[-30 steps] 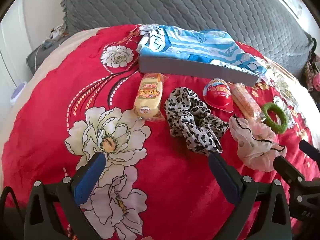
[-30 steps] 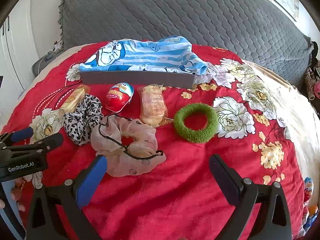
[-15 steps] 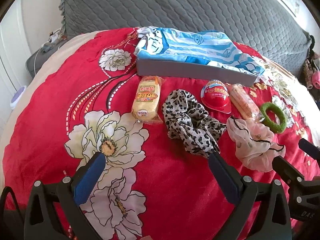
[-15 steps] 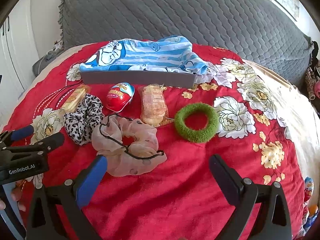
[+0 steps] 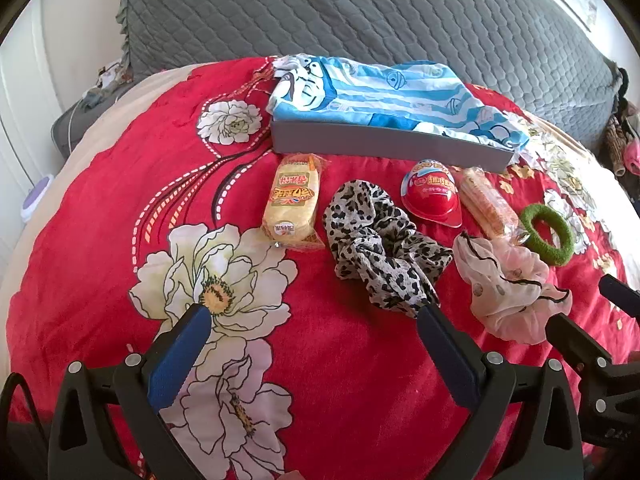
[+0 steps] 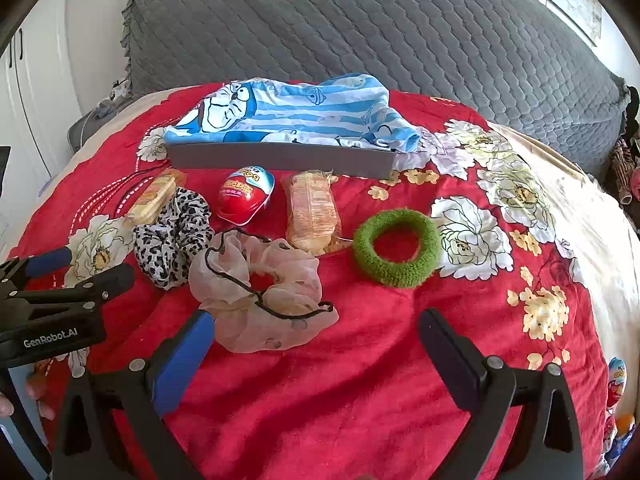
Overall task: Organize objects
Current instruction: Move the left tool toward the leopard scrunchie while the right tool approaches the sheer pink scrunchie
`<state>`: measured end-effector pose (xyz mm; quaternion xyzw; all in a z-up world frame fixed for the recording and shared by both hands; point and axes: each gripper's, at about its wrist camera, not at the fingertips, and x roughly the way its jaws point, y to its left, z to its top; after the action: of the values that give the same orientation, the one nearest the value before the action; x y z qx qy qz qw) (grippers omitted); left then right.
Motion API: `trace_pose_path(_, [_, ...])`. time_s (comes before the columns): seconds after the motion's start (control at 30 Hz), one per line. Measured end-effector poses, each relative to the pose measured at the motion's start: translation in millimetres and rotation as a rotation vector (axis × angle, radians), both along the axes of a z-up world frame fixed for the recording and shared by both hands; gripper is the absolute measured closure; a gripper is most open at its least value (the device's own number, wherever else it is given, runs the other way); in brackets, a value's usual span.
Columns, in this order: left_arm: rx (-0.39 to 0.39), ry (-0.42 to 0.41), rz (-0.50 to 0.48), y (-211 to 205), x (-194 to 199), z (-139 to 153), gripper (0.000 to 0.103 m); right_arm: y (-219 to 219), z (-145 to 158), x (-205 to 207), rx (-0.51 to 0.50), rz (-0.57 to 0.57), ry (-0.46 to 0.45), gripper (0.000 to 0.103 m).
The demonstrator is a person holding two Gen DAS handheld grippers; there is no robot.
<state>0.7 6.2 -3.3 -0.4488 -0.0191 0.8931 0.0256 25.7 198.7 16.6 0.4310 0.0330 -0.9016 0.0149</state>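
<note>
Red floral bedspread covers the bed, w/ grey quilted headboard behind. Grey tray sits near the headboard w/ 1 blue striped cartoon cloth draped in it. In front, a loose row: 3 hair ties, i.e. leopard scrunchie, pink sheer scrunchie, green fuzzy ring; 2 wrapped snack cakes; 1 red surprise egg.

Left claw spread wide, empty, nearest the leopard one. Right claw also spread, empty, pink scrunchie just beside its left finger.

Risks, imo: scrunchies are limp, so a pinch may snag bedspread too; the egg is smooth and rounded, so could squirt out; both claws are close, so could bump.
</note>
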Motion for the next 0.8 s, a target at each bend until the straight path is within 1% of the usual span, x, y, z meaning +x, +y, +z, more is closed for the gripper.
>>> trace_pose_path(0.33, [0.001,0.002,-0.012,2.5,-2.5,-0.5,0.001,-4.0,-0.2,1.0,0.003,0.020,-0.005,0.000])
trace_pose_path(0.6, [-0.005,0.024,-0.037,9.2,-6.2,0.1,0.001,-8.1,-1.2,2.2,0.004,0.037,-0.004,0.000])
trace_pose_path(0.8, [-0.007,0.026,-0.045,13.7,-11.2,-3.1,0.001,-14.2,-3.3,1.6,0.022,0.060,-0.006,0.001])
